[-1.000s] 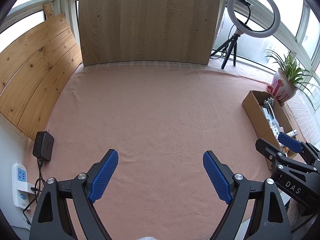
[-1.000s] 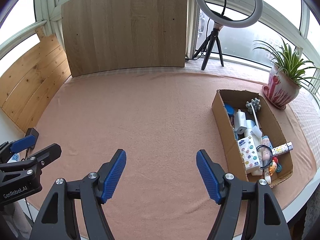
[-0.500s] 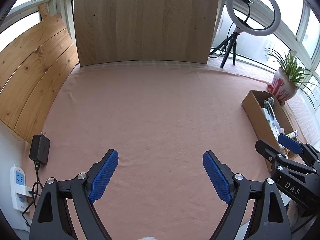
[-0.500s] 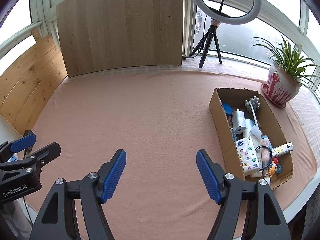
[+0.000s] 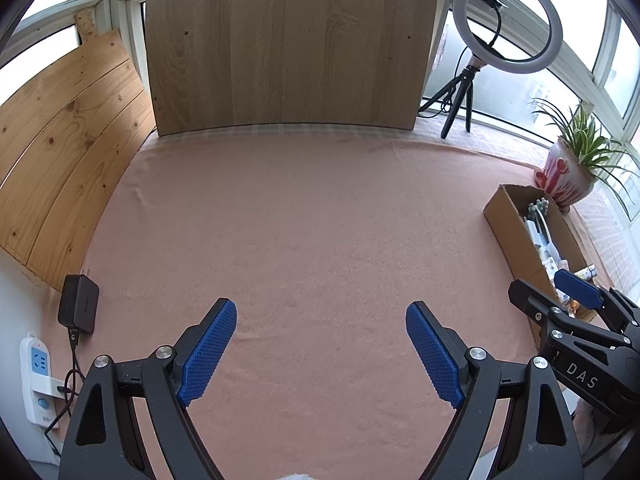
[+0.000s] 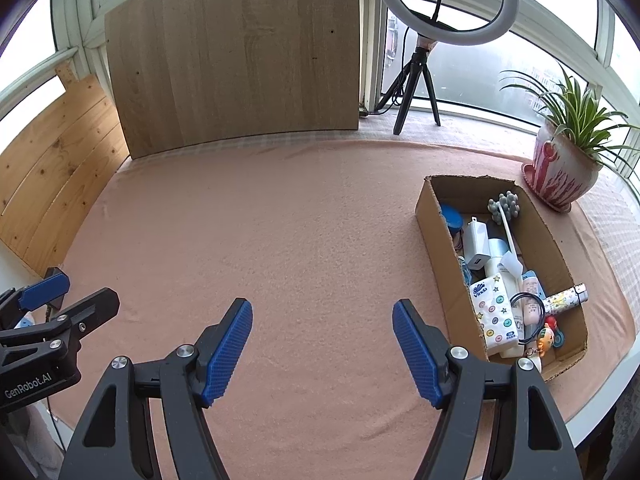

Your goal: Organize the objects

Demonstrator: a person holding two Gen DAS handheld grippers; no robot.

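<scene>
A cardboard box [image 6: 554, 248] stands at the right of the pink cloth [image 6: 280, 232]. It holds several small items: a white charger [image 6: 476, 244], a tissue pack [image 6: 494, 316], a grey brush [image 6: 505, 208], a patterned tube [image 6: 564, 299] and a small toy [image 6: 545, 338]. The box also shows in the left wrist view [image 5: 516, 236]. My left gripper [image 5: 321, 320] is open and empty above the cloth's front. My right gripper [image 6: 322, 318] is open and empty, left of the box.
A wooden board [image 6: 236, 64] leans at the back and a pine panel [image 5: 60, 152] at the left. A ring light on a tripod [image 6: 444, 4] and a potted plant [image 6: 560, 164] stand at the back right. A black adapter [image 5: 78, 309] and power strip [image 5: 38, 380] sit at the left edge.
Both grippers have drifted slightly, so the views shift a little. Both stay open and empty. Nothing on the cloth has moved.
</scene>
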